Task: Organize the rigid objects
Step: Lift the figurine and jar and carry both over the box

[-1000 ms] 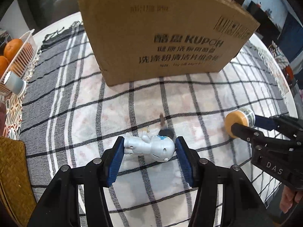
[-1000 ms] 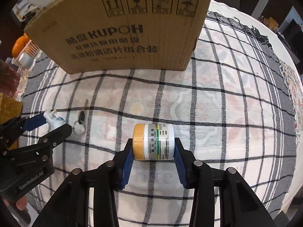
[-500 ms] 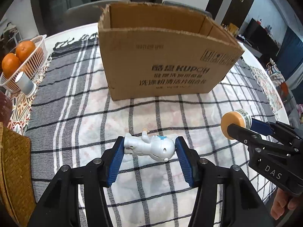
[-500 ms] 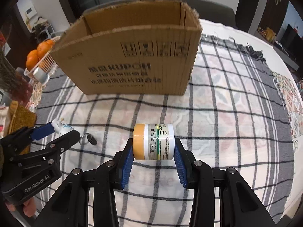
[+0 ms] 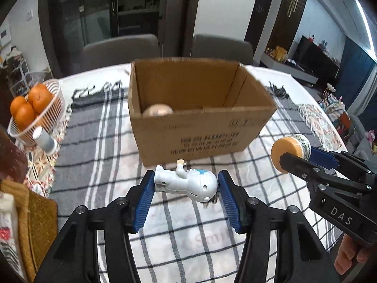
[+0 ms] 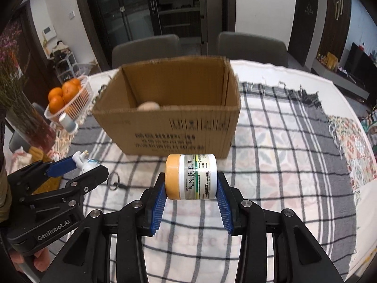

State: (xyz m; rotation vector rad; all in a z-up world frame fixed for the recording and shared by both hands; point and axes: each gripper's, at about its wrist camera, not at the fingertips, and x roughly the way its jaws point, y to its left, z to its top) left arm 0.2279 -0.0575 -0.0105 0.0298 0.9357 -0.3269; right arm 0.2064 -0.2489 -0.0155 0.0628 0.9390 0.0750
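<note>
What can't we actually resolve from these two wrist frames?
- Cardboard box contents: in both views the near wall hides all but the top of a pale round thing.
- Box print: motion-blurred in both views.
- Jar label: fine text too small in the right wrist view; in the left wrist view the right gripper covers much of the jar.
- Toy figure: in the right wrist view mostly behind the left gripper.
- Key ring: what it carries is blurred.

This is a home dining room. A round table (image 6: 271,70) under a plaid fringed cloth (image 6: 294,146) fills the middle of the frame, with two grey upholstered chairs (image 6: 252,44) behind it. A basket of oranges (image 5: 35,110) sits at left. Dark glass-fronted cabinets (image 6: 179,7) line the back wall, and a living area with a television stand (image 5: 313,56) shows at upper right.
</note>
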